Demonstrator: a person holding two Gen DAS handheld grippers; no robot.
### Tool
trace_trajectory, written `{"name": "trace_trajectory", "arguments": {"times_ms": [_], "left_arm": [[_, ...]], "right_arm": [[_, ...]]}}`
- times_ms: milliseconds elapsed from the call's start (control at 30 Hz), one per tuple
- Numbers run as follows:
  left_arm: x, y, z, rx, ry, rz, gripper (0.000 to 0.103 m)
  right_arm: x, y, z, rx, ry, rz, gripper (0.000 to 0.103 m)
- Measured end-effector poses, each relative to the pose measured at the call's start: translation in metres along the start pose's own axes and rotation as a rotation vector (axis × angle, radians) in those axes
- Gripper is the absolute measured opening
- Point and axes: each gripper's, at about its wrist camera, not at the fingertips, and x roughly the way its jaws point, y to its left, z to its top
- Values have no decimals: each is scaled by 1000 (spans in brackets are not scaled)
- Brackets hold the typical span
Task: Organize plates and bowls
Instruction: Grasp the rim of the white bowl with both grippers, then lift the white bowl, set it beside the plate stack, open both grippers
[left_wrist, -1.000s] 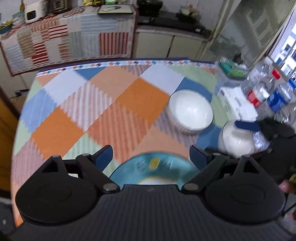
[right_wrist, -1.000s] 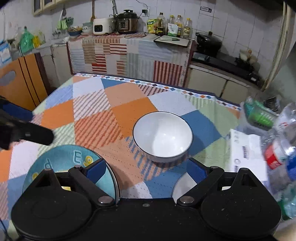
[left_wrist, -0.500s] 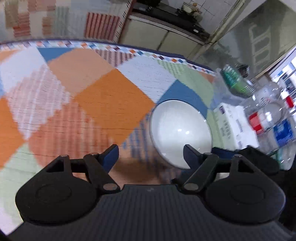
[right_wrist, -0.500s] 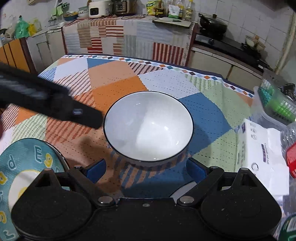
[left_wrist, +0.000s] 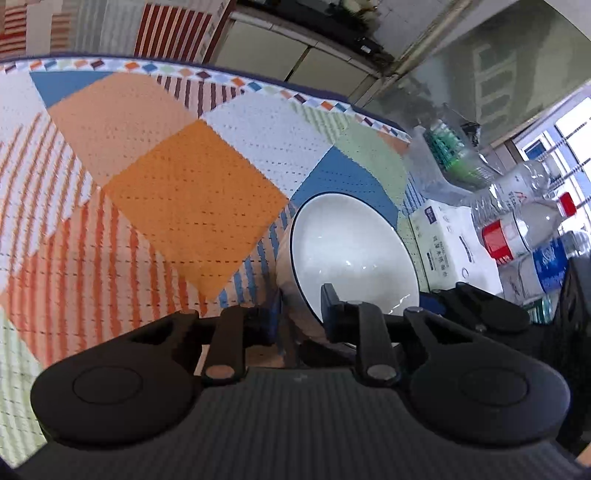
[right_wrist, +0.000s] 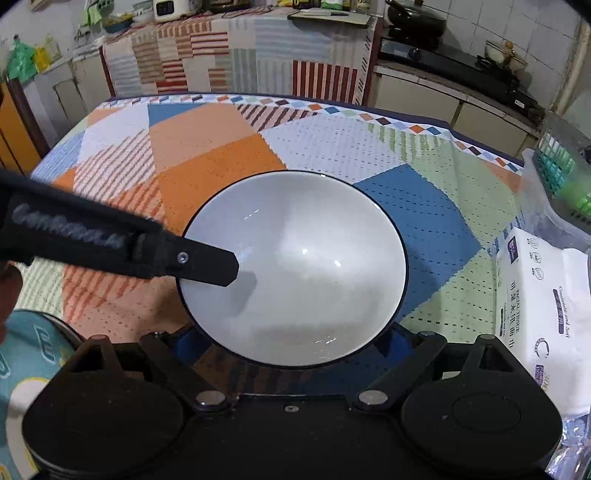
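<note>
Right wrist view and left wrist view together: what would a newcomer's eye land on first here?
The white bowl with a dark rim, in the middle of the patchwork tablecloth, draws the eye first. The left tool is closing on its near rim, one finger inside the bowl and one outside. The right tool stands open beside the bowl, with a teal plate at the lower left edge.

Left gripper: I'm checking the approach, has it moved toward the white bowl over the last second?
Yes. The left gripper has come off the teal plate to the white bowl, its jaws closing astride the rim.
</note>
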Motion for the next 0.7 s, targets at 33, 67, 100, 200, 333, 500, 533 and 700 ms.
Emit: {"name": "trace_trajectory", "arguments": {"times_ms": [33,67,100,200,333,500,533,700], "left_arm": [[-4,0,-1,7,-2,2,21],[-8,0,-2,15,-4,8,21],[-13,0,-2,25,-9,14,21],[-31,3,-4,45,-25,44,21],[-54,14,-4,55,-26,79,21],[-73,31,-8,39,-41,107,21],[-74,33,-8,34,-43,115,21],[-73,48,-9,10,-42,143,21]], "right_arm": [[-1,1,0,2,-3,10,95],[-3,3,0,-7,-11,12,95],[-6,9,0,-28,-23,10,95],[-13,25,2,-64,-50,13,95],[-20,39,7,-60,-67,91,95],[-21,47,15,-50,-65,217,95],[-19,51,16,-51,-61,224,95],[-9,66,19,-71,-54,219,95]]}}
